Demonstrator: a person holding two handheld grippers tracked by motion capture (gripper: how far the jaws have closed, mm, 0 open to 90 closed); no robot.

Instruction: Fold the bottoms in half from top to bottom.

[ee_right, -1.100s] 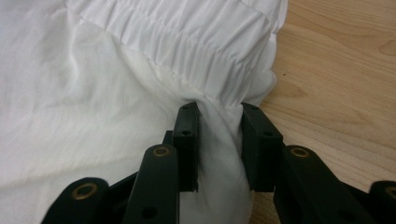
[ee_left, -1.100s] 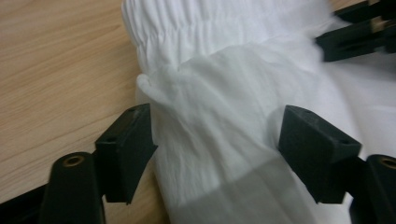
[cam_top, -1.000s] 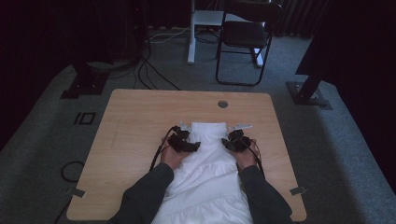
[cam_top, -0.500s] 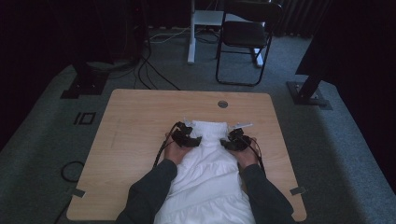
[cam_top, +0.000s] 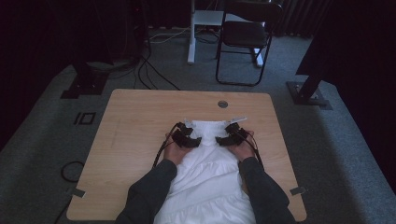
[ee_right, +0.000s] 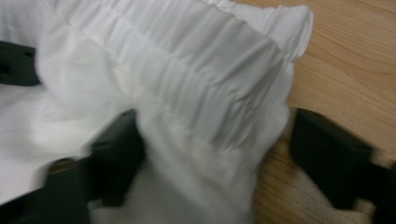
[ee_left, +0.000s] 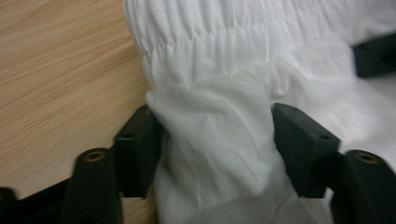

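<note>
A white garment (cam_top: 210, 182) lies on the wooden table (cam_top: 140, 112), its gathered elastic edge (ee_left: 219, 37) at the far end. My left gripper (cam_top: 187, 138) sits at that edge's left corner. In the left gripper view a bunched fold of the fabric (ee_left: 215, 135) fills the gap, and the jaws, which have just been closing, press on it from both sides. My right gripper (cam_top: 229, 136) is at the right corner. Its jaws (ee_right: 219, 140) have just been opening. The cloth (ee_right: 196, 93) still lies between them, touching one finger (ee_right: 116, 144) and standing clear of the other (ee_right: 327, 149).
A round cable hole (cam_top: 222, 104) sits in the table's far edge. Bare wood stretches left and beyond the garment. On the carpet behind stand a black chair (cam_top: 245, 37), cables (cam_top: 154, 70) and stand bases (cam_top: 310, 93). The person's sleeves (cam_top: 144, 191) come in from the bottom.
</note>
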